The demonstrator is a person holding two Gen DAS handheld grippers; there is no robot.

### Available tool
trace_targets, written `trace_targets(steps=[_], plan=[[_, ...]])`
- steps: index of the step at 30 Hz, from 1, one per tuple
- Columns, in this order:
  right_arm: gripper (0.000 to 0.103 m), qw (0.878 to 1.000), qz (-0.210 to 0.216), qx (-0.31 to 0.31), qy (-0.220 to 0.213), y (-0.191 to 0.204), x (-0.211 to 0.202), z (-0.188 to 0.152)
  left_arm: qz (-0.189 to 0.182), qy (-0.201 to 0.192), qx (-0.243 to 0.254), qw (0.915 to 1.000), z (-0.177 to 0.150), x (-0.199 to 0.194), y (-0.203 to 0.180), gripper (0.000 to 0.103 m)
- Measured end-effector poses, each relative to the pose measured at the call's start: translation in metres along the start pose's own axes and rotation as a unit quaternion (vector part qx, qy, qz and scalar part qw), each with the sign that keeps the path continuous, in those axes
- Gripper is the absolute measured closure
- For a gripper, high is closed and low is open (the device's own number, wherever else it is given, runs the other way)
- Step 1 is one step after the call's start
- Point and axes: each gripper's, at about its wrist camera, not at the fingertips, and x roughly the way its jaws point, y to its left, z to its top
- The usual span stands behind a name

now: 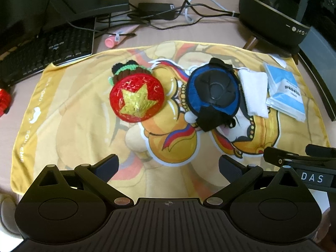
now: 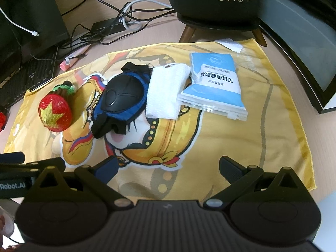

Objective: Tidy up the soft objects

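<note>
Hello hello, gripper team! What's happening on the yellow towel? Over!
Left gripper and right gripper: jaws open, empty. Red star hat, blue knee pad, white cloth, blue packet all untouched on yellow towel. Nothing in the way.

Edges and overlaps hiding plenty here

Red object (image 1: 4, 103) cut off at the left edge, the keyboard (image 1: 42, 56) slipping out of frame too; the crocheted toy (image 1: 126, 71) mostly buried under the red star hat (image 1: 136, 98); towel's (image 1: 63, 115) small print too blurred to read.
</note>
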Motion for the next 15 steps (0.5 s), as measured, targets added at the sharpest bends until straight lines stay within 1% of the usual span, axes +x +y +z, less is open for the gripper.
trace_targets(steps=[15], plan=[[0.000, 1.000, 0.002, 0.004, 0.007, -0.0034, 0.0031, 0.0030, -0.003, 0.003, 0.002, 1.0000, 0.0014, 0.0028, -0.0020, 0.000]])
